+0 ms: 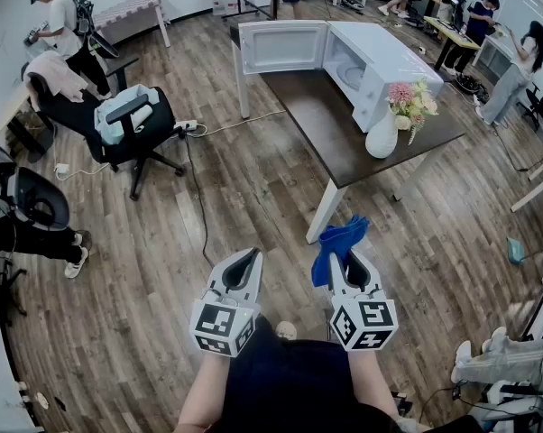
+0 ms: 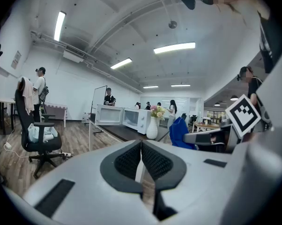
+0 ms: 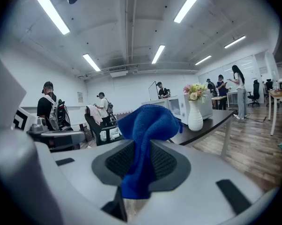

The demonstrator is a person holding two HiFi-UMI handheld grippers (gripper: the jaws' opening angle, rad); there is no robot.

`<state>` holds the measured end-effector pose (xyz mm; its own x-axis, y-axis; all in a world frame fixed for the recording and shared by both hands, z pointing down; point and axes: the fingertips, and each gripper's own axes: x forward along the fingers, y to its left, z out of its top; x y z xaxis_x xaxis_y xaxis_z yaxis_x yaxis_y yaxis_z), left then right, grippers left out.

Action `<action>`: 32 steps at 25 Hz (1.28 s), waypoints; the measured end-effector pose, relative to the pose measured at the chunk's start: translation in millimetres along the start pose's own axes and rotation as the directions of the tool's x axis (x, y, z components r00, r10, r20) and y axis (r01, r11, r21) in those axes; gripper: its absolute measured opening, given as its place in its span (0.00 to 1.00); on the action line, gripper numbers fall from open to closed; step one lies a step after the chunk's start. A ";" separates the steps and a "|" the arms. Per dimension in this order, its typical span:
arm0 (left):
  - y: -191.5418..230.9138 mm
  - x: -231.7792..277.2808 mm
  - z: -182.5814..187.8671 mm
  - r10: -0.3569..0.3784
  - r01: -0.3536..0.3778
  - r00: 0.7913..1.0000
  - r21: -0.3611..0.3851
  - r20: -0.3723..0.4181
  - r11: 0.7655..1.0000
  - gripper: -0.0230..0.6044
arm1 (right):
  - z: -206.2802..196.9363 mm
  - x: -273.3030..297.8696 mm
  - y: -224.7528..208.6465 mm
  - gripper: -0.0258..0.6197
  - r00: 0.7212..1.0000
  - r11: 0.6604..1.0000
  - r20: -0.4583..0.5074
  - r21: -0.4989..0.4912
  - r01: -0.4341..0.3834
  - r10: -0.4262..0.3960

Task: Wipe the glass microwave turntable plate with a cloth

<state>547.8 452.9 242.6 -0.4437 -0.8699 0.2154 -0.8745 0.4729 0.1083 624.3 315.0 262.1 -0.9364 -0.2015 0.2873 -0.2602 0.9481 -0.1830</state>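
Right hand-held gripper (image 1: pixel 348 264), lower centre, clamps a blue cloth (image 1: pixel 337 240). Left hand-held gripper (image 1: pixel 242 267) beside it, jaws together, empty. Open microwave (image 1: pixel 371 57) stands on the dark surface (image 1: pixel 330 133), upper centre, well apart.

Nothing legible for you here; the wall sign (image 2: pixel 15 59) at 9 o'clock is too small to read.

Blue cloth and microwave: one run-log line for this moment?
right gripper: shut on blue cloth | left gripper: shut, empty | microwave: door open, on table ahead
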 end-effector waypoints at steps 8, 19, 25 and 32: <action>-3.9 2.7 -2.1 0.002 -0.001 1.000 0.010 -0.010 1.000 0.05 | -1.2 2.0 -1.1 0.18 1.000 0.999 0.003 0.027 -0.022 0.022; 11.3 0.8 -0.3 0.054 -0.054 0.998 0.000 -0.019 0.999 0.05 | -7.9 19.8 0.8 0.18 0.998 0.997 -0.040 0.069 -0.035 0.038; 38.2 27.6 3.5 0.053 -0.053 0.998 -0.009 -0.019 0.999 0.05 | 1.5 55.6 -2.1 0.18 0.999 0.998 -0.039 0.065 -0.026 0.028; 102.1 96.9 31.3 0.035 -0.036 0.999 -0.011 -0.017 0.999 0.05 | 34.6 138.4 -14.4 0.18 0.999 0.998 -0.045 0.060 0.013 -0.011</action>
<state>409.4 412.4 244.1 -0.4712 -0.8501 0.2353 -0.8558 0.5052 0.1116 490.3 265.0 272.0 -0.9221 -0.2004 0.3311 -0.2863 0.9288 -0.2352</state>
